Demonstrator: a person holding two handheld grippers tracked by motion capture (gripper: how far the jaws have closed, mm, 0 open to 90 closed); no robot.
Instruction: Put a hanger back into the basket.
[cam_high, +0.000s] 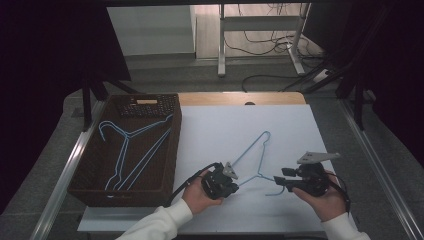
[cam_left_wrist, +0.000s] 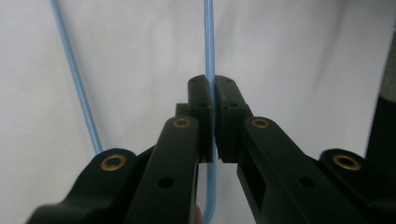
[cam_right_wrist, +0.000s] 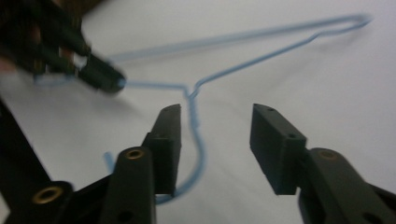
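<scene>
We judge pickup under way: left gripper (cam_left_wrist: 214, 119) clamps the blue hanger (cam_high: 252, 160); right gripper (cam_right_wrist: 215, 140), jaws apart, straddles its hook (basket (cam_high: 80, 172) likely destination). Next: close right.

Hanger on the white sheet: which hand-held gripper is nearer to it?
Left. The left hand-held gripper is shut on the hanger wire, touching it. The right hand-held gripper is open, jaws straddling the hook without contact.
</scene>
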